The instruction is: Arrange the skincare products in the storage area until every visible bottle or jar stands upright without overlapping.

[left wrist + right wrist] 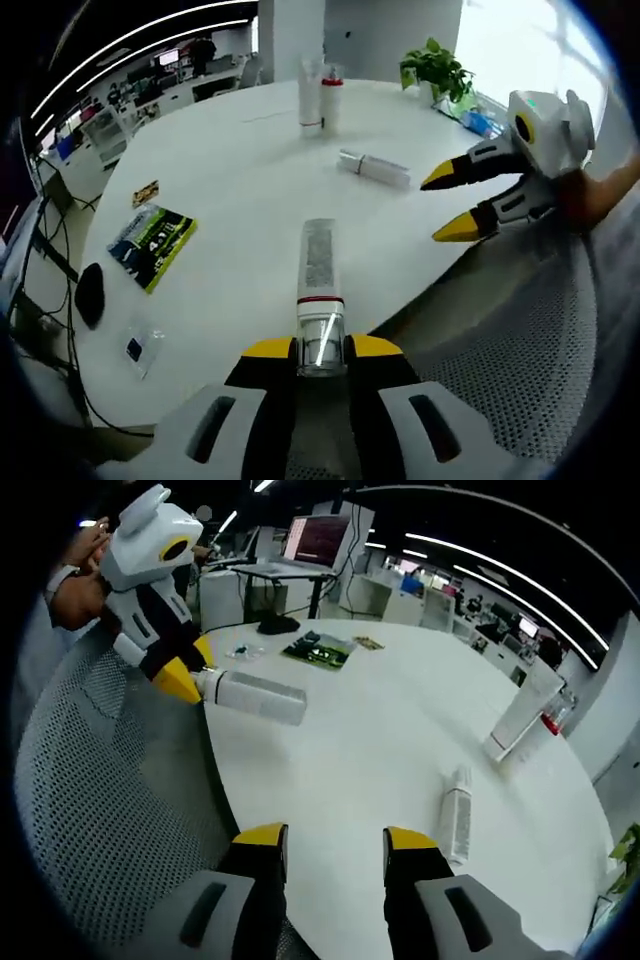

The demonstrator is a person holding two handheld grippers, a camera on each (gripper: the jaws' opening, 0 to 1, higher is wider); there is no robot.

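My left gripper (322,348) is shut on the clear cap of a white bottle (318,262) with a red ring, held level over the near edge of the round white table (250,200). The right gripper view shows that left gripper (188,683) and its bottle (258,698) at upper left. My right gripper (336,838) is open and holds nothing; it hovers over the table's edge and shows from the right as the right gripper (445,207). A white tube (373,167) (457,818) lies flat on the table. Two bottles (318,95) (522,720) stand upright at the far side.
A grey mesh chair (540,340) (100,810) sits under both grippers at the table's edge. A green packet (152,245) (320,650), a black mouse (90,293) and a small plastic bag (140,348) lie to the left. A potted plant (435,68) stands at the back.
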